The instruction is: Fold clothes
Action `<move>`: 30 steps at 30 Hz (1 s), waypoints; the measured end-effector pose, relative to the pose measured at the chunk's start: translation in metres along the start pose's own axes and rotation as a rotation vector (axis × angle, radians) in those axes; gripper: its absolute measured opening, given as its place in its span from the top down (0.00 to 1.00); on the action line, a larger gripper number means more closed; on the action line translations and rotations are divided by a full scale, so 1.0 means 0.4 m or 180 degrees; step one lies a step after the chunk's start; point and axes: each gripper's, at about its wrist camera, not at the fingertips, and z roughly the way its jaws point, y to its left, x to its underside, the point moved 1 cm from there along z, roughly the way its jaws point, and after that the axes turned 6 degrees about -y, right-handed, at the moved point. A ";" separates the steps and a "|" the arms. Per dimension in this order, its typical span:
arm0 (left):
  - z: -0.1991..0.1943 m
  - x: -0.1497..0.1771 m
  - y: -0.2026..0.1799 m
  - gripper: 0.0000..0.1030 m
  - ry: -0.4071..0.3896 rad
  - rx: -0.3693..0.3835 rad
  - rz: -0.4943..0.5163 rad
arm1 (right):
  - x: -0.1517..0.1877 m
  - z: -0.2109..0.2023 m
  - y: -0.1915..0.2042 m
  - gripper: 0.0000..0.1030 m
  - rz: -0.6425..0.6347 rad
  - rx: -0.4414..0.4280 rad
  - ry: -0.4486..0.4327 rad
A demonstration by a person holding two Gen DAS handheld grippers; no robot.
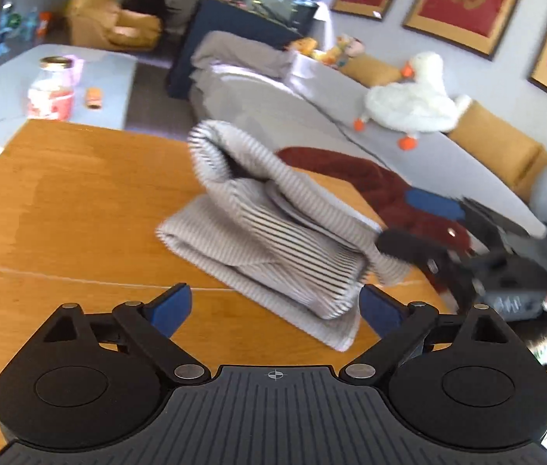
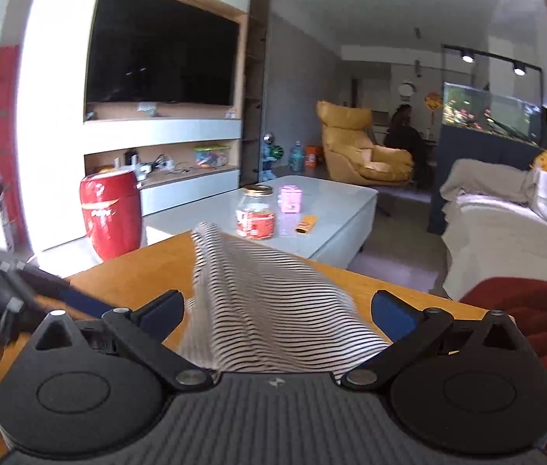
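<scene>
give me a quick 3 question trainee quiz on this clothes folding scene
1. True or false: the left gripper is clamped on the striped garment.
2. What lies right beside the striped garment on the wooden table? A) dark red garment B) a blue towel C) a pair of jeans
3. In a word, how do the right gripper jaws stand?

Key
1. False: its jaws are open, not pressing the cloth.
2. A
3. Open
</scene>
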 end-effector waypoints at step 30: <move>0.215 -0.143 -0.065 0.29 -0.0075 -0.0020 0.0061 | 0.057 0.051 0.227 0.32 -0.1370 0.0017 0.0401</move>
